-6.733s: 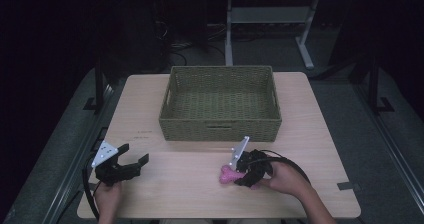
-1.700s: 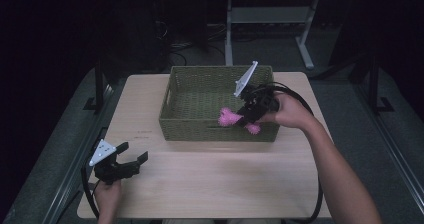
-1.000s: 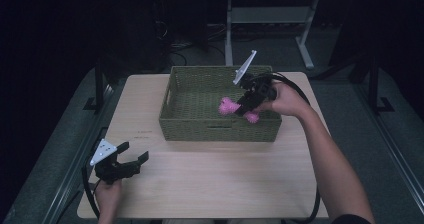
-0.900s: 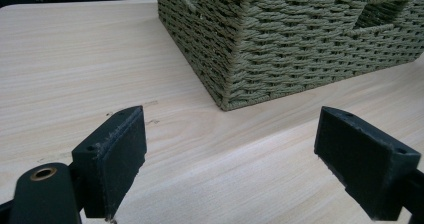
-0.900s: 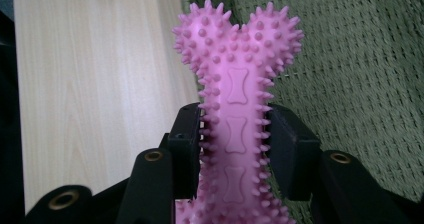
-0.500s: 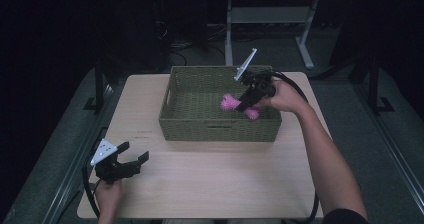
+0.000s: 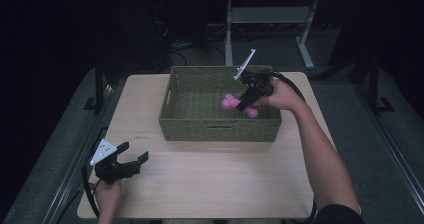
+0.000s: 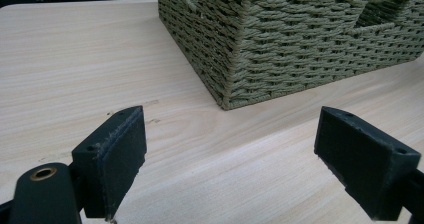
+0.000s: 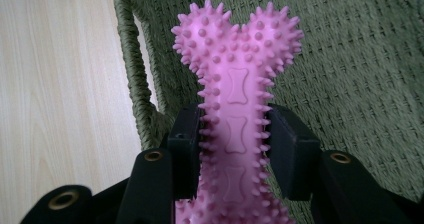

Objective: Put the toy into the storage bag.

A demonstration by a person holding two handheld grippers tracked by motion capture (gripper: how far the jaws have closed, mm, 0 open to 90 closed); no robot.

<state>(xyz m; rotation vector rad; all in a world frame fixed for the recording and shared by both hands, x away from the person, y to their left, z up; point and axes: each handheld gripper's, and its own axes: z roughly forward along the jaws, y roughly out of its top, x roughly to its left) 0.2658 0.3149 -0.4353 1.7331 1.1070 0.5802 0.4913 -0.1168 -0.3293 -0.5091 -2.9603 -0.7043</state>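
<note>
1. Since the earlier frames we have carried the pink spiked bone toy (image 7: 239, 106) from the near part of the worktop (image 7: 210, 184) up and over the woven basket (image 7: 220, 129), and our right hand-held gripper (image 7: 245, 104) now holds it low inside the basket's right half.
2. Our right hand-held gripper (image 9: 232, 151) is clamped on the toy (image 9: 237, 84): the two black pads press on its narrow shaft from either side.
3. Lengthwise, the toy runs straight out along the jaws, with one knobbed end ahead of the pads over the basket floor (image 9: 350, 74) and the other end back behind them.
4. We judge that the release turns on the toy being close above that woven floor, inside the rim (image 9: 132, 59).
5. Our left hand-held gripper (image 7: 131, 164) rests well apart at the worktop's near-left corner, jaws spread wide with nothing between them; the right is plainly the nearer.
</note>
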